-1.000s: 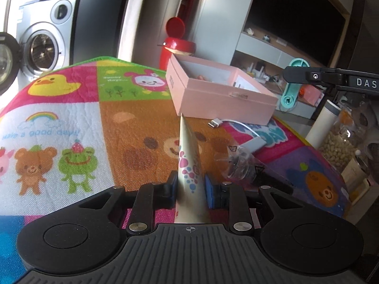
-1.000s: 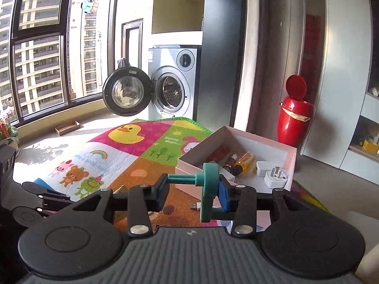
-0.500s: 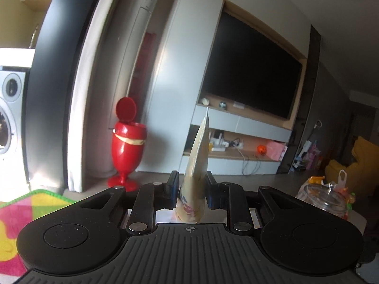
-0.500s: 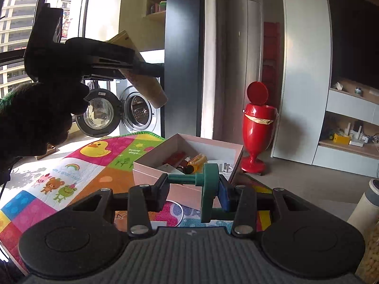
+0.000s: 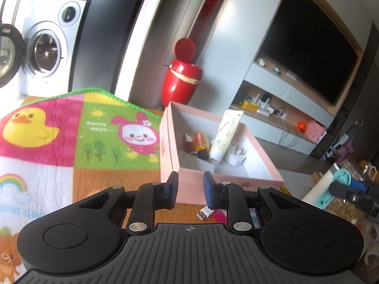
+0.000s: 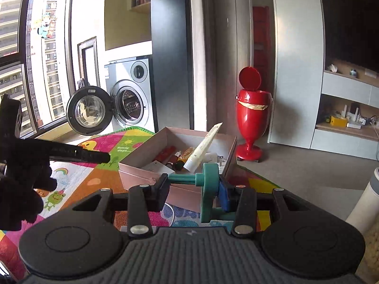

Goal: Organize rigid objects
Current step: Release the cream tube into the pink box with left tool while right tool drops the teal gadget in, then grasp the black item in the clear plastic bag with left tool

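A pink box (image 5: 189, 187) (image 6: 142, 165) stands on the colourful play mat. A cream tube (image 5: 225, 135) (image 6: 203, 145) leans inside it among small bottles (image 5: 197, 142) and a white plug (image 5: 236, 157). My left gripper (image 5: 189, 190) is open and empty just before the box's near wall; it shows at the left in the right wrist view (image 6: 78, 155). My right gripper (image 6: 194, 193) is shut on a teal plastic tool (image 6: 208, 189), held in front of the box, and shows at the far right in the left wrist view (image 5: 341, 182).
A white USB cable end (image 5: 205, 213) lies on the mat (image 5: 83, 142) under the left gripper. A red bin (image 6: 253, 111) stands behind the box. A washing machine (image 6: 130, 99) with its door open is at the back left. A white cylinder (image 6: 364, 203) and jars stand at the right.
My left gripper carried the cream tube up and over to the box, let it go and opened; the tube now leans in the box. The right gripper still holds the teal tool.
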`<state>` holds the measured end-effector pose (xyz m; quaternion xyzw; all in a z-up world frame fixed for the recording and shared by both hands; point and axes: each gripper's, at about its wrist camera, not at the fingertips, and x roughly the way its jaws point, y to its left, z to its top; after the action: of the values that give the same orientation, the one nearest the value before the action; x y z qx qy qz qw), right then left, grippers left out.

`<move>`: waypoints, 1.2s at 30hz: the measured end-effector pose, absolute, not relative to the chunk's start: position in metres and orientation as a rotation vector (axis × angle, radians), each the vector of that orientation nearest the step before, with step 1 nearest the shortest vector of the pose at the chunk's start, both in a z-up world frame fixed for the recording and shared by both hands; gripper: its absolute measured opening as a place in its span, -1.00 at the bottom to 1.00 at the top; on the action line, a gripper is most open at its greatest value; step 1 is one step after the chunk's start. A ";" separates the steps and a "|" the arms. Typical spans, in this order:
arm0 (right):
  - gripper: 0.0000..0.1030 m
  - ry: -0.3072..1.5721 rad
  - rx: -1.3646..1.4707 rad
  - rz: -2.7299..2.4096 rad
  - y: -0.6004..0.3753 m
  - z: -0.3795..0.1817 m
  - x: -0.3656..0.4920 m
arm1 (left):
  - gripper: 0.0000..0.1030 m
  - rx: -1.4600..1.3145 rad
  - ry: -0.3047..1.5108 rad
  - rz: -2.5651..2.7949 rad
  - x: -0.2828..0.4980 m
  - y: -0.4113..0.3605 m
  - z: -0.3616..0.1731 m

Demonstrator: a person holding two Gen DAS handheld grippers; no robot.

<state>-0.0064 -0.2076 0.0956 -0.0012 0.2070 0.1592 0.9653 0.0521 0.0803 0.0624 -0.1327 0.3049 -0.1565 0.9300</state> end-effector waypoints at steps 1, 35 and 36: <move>-0.18 0.405 0.003 0.332 -0.205 0.104 0.003 | -0.50 -0.261 0.645 -0.322 0.044 0.085 0.055; 0.35 0.595 -0.057 0.241 -0.181 0.003 -0.010 | -0.50 -0.148 0.842 -0.495 -0.019 0.041 0.043; 0.36 0.594 -0.059 0.224 -0.181 0.000 -0.009 | -0.50 -0.155 0.870 -0.508 -0.021 0.038 0.042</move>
<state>-0.0090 -0.1815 -0.0003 -0.0288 0.2921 0.1099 0.9496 -0.0214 0.0381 0.0418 -0.0744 0.4166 -0.2432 0.8728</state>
